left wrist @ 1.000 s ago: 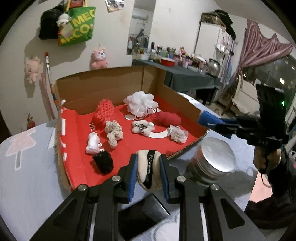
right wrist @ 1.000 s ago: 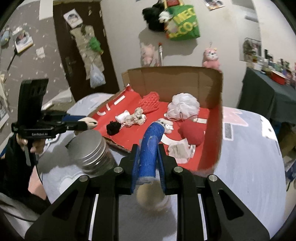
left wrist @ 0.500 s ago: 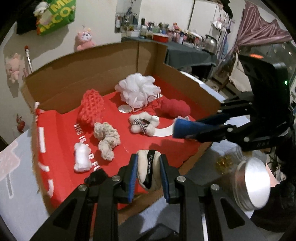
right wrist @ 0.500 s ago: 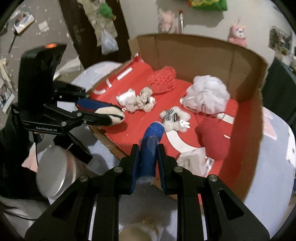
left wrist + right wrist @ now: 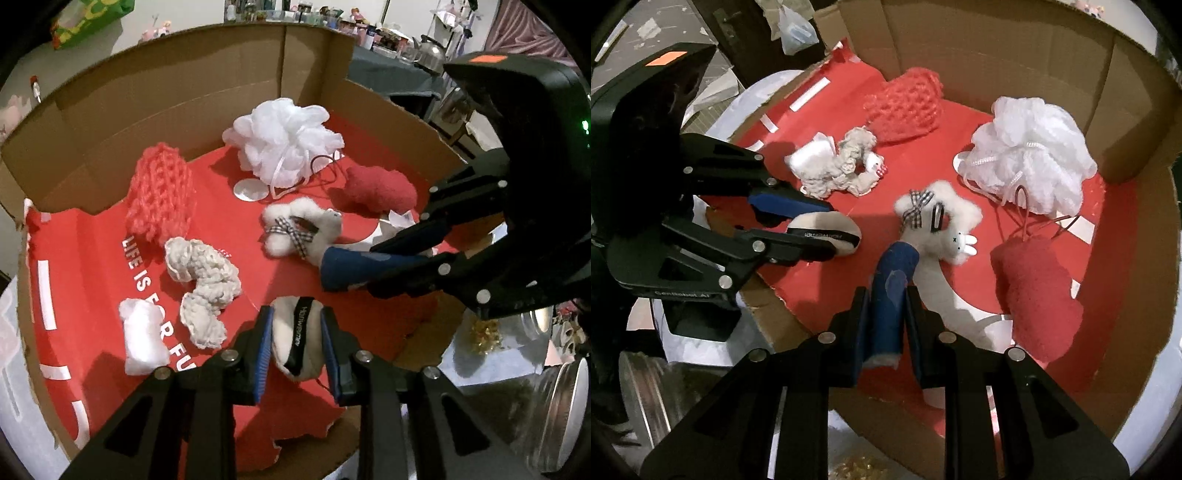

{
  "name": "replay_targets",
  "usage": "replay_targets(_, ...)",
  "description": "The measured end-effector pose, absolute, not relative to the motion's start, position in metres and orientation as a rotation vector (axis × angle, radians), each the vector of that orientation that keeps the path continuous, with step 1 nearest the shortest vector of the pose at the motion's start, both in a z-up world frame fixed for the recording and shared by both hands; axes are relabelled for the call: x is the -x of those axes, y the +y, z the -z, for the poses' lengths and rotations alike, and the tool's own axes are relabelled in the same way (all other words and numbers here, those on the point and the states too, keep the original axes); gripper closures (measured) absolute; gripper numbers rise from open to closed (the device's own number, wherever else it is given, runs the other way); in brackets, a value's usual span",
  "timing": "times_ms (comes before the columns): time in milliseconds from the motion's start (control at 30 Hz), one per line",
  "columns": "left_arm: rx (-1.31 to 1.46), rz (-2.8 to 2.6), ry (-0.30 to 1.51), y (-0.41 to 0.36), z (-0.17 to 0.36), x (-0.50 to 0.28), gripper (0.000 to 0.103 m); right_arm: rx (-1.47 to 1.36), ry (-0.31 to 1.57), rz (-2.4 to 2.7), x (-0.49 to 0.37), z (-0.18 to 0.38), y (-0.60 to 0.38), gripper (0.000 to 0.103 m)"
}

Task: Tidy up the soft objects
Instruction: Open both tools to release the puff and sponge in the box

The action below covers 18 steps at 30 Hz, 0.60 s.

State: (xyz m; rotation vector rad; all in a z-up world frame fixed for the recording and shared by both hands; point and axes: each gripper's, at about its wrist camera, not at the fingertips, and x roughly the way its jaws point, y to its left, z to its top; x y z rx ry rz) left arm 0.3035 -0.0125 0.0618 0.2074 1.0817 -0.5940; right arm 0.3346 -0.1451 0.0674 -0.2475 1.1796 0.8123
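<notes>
Left gripper is clamping a cream pad with a black strap between its blue pads, jaws just easing slightly wider but still pressing it, hanging over the near edge of the red-lined cardboard box. Right gripper is pinching a blue roll in a narrow gap. Both are hovering beside the white plush.

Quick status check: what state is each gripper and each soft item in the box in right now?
Left gripper: shut on cream pad, jaws just eased slightly.
Right gripper: shut on blue roll.
White pouf: lying in box.
Red knit piece: lying in box.
Bow plush: lying loose.
Red pouch: lying loose.
</notes>
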Motion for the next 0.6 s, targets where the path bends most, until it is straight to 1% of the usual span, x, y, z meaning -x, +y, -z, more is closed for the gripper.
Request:
replay_targets(167,-0.214,0.583,1.099,-0.013,-0.06,-0.306,0.069,0.244,1.213,-0.797,-0.34,-0.062,-0.144,0.084)
replay_targets(267,-0.221,0.58,1.101,-0.013,-0.059,-0.307,0.067,0.233,1.229,-0.785,-0.342,-0.061,-0.146,0.084)
replay_targets(400,-0.226,0.566,1.111,-0.015,-0.056,-0.311,0.063,0.25,1.231,-0.773,-0.341,-0.062,-0.144,0.083)
replay_targets(600,-0.225,0.552,1.112,-0.015,-0.054,-0.315,0.062,0.28,1.233,-0.759,-0.341,-0.06,-0.139,0.083)
